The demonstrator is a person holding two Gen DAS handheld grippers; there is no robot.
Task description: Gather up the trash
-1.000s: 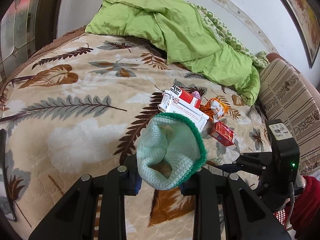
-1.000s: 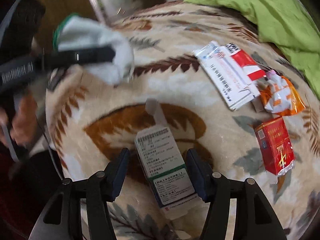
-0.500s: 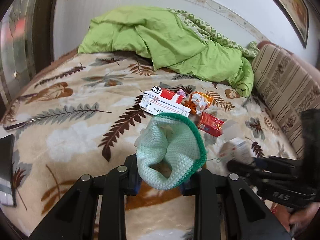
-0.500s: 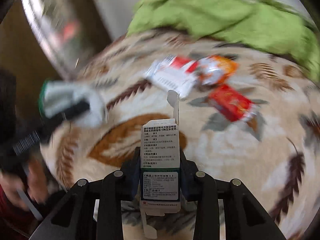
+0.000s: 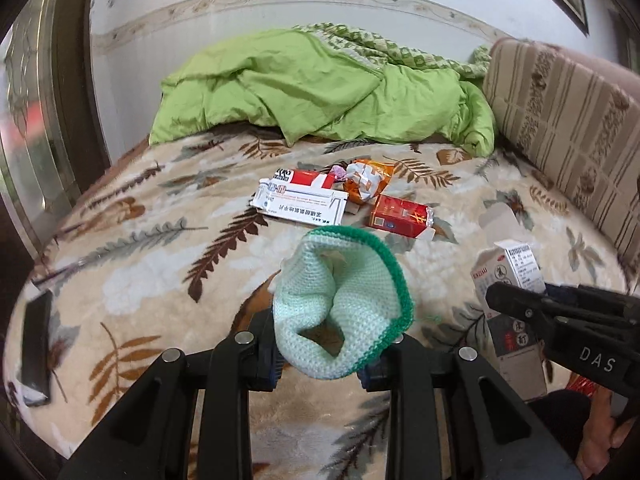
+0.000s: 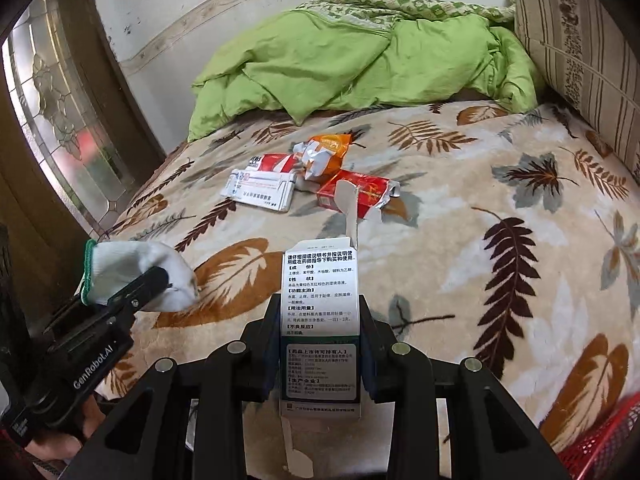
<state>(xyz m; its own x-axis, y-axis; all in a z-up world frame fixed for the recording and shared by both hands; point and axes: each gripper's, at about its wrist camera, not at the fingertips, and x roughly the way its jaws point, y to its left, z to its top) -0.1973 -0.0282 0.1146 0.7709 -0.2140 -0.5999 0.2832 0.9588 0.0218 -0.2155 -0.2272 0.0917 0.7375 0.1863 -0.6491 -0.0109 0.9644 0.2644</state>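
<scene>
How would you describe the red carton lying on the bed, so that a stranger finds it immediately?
Start at the crumpled green quilt at the far end of the leaf-patterned blanket. In front of it lies a small heap of trash; the flat red cardboard carton with gold writing is its nearest piece. Unlike the crumpled orange wrapper and the white flat box beside it, it is solid red.

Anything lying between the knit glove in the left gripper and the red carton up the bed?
Nothing: in the left wrist view only bare leaf-print blanket separates the knit glove from the red carton.
</scene>
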